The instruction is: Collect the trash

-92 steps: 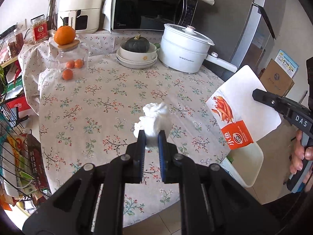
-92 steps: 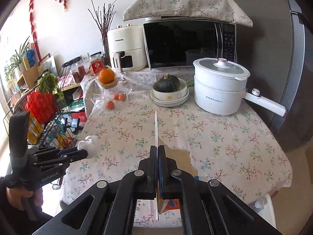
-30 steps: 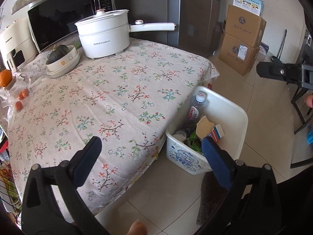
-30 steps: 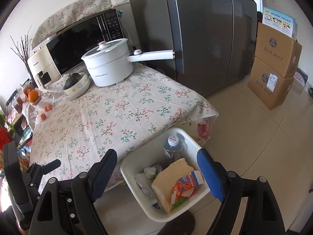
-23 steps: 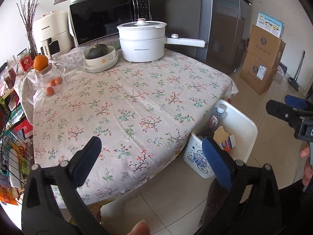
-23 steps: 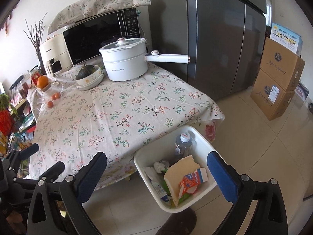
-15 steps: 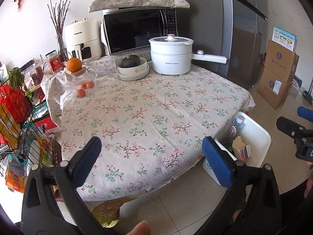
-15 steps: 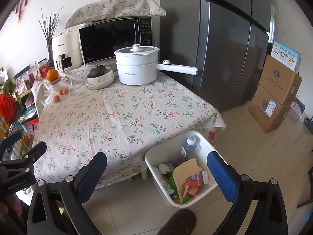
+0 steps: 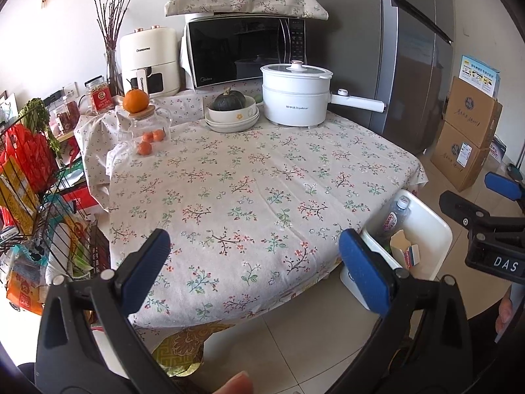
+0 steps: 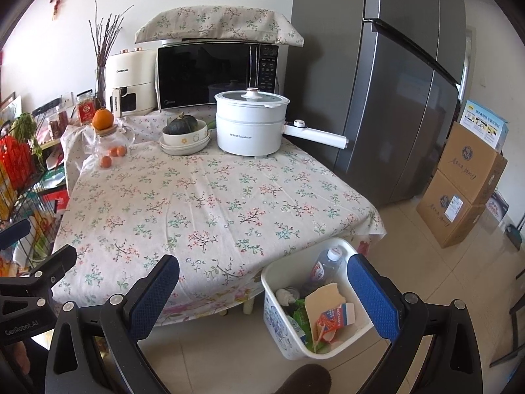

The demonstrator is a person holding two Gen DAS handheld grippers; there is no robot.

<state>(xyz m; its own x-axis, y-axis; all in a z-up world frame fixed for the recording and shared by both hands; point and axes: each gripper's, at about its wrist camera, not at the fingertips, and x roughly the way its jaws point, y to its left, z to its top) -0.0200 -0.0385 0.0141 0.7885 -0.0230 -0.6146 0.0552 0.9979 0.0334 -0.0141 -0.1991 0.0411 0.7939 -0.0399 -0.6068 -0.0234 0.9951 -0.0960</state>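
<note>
Both grippers hang over the floor at the near edge of the table, and neither carries anything. The left gripper has its blue-padded fingers spread far apart, with only tablecloth and floor tile showing in the gap. The right gripper stands just as wide; its jaws have just been opening, and nothing sits between them — the pads frame open air above the floor.

The trash lies in the white bin, which stands on the floor against the table's corner. From the right wrist view the bin sits below and ahead of the right gripper, mostly inside the span of its fingers and nearer the right-hand one, which overlaps the bin's far rim. Inside it are a clear plastic bottle leaning against the back wall, a crumpled white tissue, a green wrapper and a torn carton with red and white print on top of the pile. From the left wrist view the same bin lies to the right of the left gripper, just beyond its right-hand finger, with the bottle and carton visible over the rim.

The right gripper shows at the right edge of the left wrist view, beyond the bin.
</note>
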